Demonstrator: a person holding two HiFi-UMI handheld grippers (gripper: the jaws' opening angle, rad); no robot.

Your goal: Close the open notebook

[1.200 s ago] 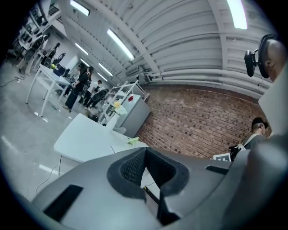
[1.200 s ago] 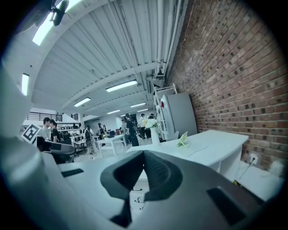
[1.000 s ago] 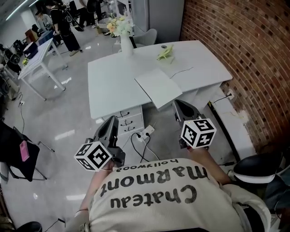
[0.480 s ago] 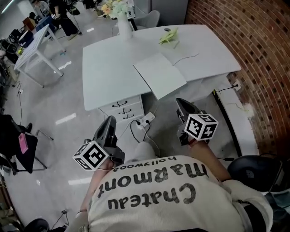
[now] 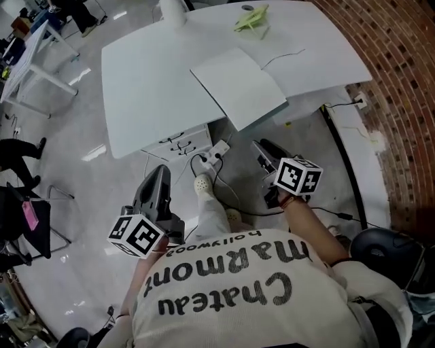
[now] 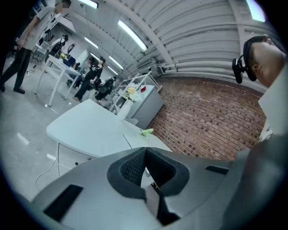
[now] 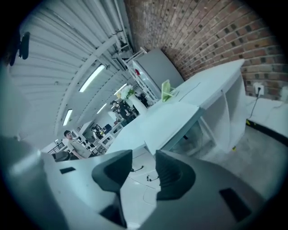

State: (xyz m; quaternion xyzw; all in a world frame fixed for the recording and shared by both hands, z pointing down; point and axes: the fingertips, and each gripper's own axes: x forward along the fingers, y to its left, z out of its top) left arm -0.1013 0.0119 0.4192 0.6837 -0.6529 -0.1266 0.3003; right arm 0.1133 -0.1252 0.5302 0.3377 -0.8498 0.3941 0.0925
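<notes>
The open notebook [image 5: 239, 87] lies flat on the white table [image 5: 146, 88], with its near corner hanging over the front edge. In the right gripper view the notebook [image 7: 173, 117] shows as a pale slab ahead of the jaws. Both grippers hang below table height, well short of the notebook. My left gripper [image 5: 162, 174] is shut, and its pads [image 6: 135, 167] meet with nothing between them. My right gripper [image 5: 259, 147] is opening; its jaws [image 7: 144, 155] stand apart around bare floor.
A green folded thing [image 5: 251, 16] and a white vase [image 5: 171, 9] stand at the table's far side. Below the table are a drawer unit [image 5: 178, 143], a power strip [image 5: 217, 149] and cables. A brick wall [image 5: 401, 95] runs along the right. A dark chair [image 5: 20, 224] stands left.
Both grippers have dropped lower, toward the floor. The table has slid to the top of the head view, and the person's shoes now show. The right gripper has rolled.
</notes>
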